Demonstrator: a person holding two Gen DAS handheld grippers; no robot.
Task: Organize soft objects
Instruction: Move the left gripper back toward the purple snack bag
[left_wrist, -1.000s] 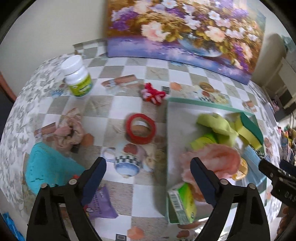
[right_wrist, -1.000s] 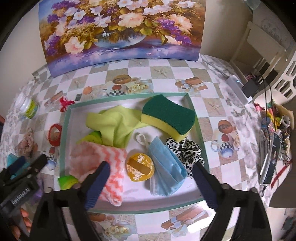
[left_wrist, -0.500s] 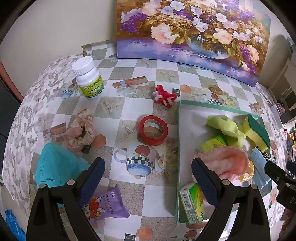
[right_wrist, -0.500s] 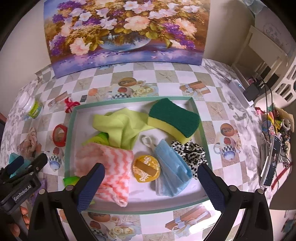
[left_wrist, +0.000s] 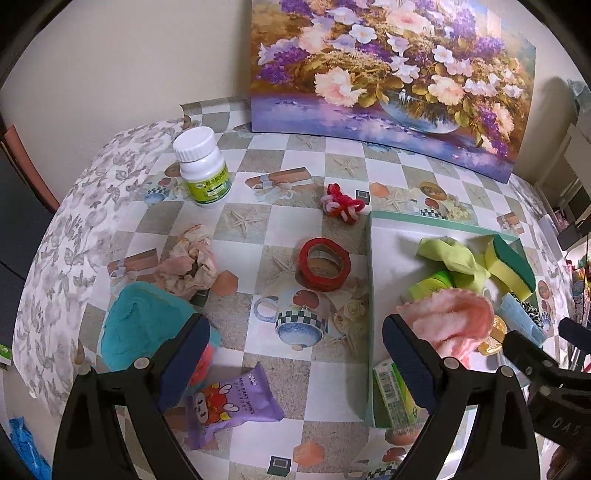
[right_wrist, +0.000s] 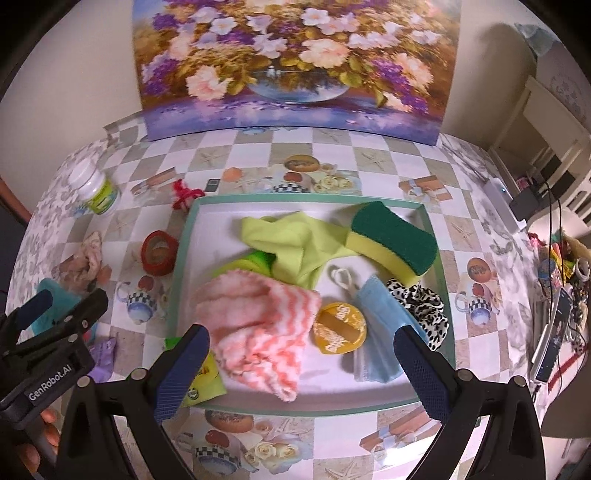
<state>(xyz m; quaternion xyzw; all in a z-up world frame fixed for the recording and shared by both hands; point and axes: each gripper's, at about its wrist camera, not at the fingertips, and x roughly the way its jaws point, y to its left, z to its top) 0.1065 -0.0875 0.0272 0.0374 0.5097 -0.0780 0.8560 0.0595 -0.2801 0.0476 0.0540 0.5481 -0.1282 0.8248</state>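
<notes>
**Teal cloth lies nearest the left gripper**

The left gripper (left_wrist: 295, 354) hangs wide open and empty above the table; so does the right gripper (right_wrist: 303, 358), over the tray (right_wrist: 430, 236); soft things still outside the tray are the teal cloth (left_wrist: 142, 321), just beyond the left finger (left_wrist: 184, 360), and the beige scrunchie (left_wrist: 188, 264) farther up; both lie to the left of the gripper's centre line, so the left hand is the nearer; the pink towel (right_wrist: 258, 325) already sits in the tray.
</notes>
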